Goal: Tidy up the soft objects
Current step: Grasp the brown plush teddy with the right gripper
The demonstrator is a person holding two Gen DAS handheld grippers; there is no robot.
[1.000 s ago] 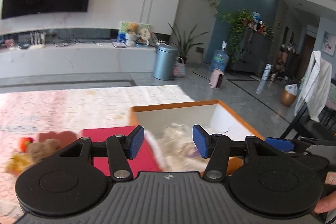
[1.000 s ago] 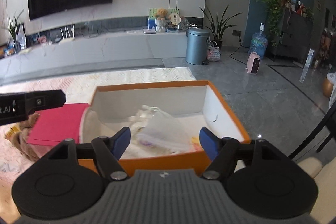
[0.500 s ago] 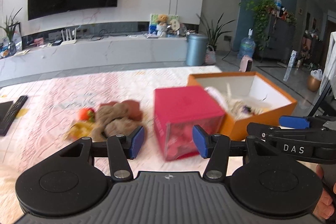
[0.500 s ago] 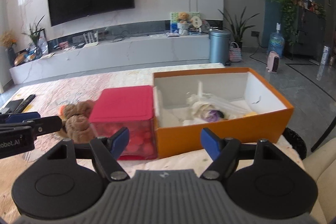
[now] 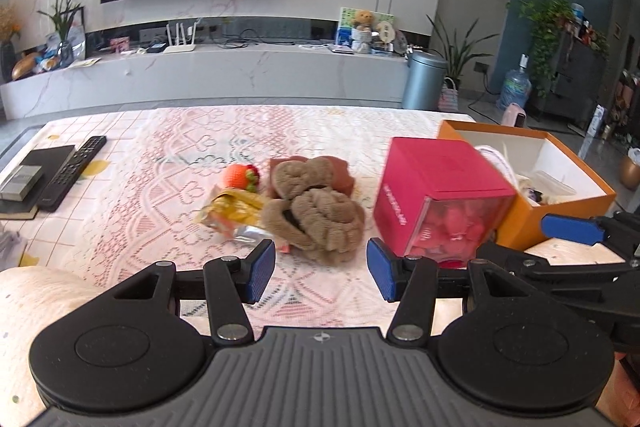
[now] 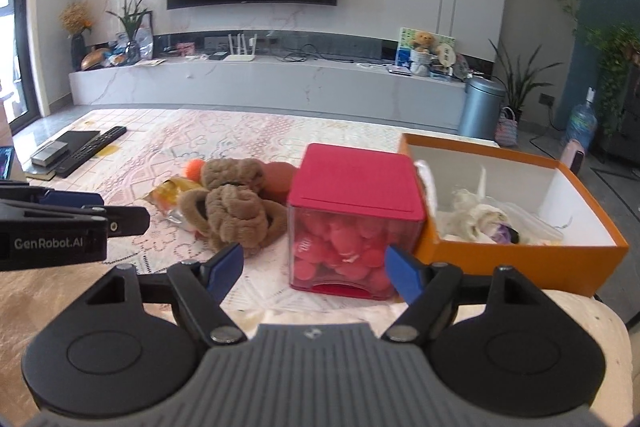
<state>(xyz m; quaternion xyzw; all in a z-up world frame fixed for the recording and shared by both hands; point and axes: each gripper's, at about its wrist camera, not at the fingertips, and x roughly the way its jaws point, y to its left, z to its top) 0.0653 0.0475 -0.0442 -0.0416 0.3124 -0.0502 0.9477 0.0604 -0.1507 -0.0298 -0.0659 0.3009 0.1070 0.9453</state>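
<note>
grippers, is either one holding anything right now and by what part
Nothing is held. The left gripper is open over the tablecloth, short of the brown plush pile. The right gripper is open in front of the pink box, not touching it.

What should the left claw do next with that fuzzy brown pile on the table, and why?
Probably ease the left gripper forward and down onto the brown plush slippers. Its jaws stand open and empty just short of them, and the slippers lie loose on the tablecloth outside the orange box.
</note>
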